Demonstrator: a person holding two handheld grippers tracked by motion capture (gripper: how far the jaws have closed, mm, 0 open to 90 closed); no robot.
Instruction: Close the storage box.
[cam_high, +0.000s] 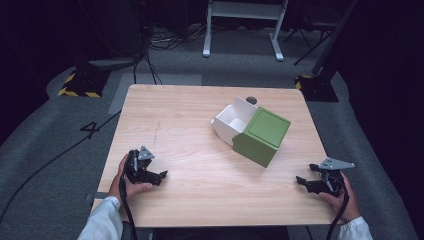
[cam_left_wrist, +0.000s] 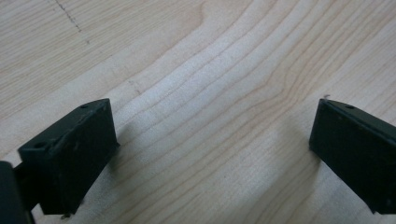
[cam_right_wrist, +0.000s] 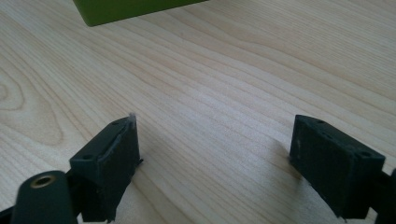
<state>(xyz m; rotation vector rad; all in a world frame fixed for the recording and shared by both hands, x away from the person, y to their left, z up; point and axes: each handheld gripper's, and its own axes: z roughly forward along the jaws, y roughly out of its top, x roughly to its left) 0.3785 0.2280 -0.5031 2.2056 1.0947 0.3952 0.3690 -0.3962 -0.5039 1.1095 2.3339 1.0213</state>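
Resting wide open and empty on the table (cam_high: 165, 115), left gripper (cam_high: 161, 176) and right gripper (cam_high: 301, 181) flank the green-and-white box (cam_high: 252, 130), which lies up-table between them, long axis diagonal, nearer the right one.

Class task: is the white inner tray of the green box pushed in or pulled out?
Partly pulled out. The white inner tray sticks out of the green cardboard sleeve at its far-left end, its hollow looking empty.
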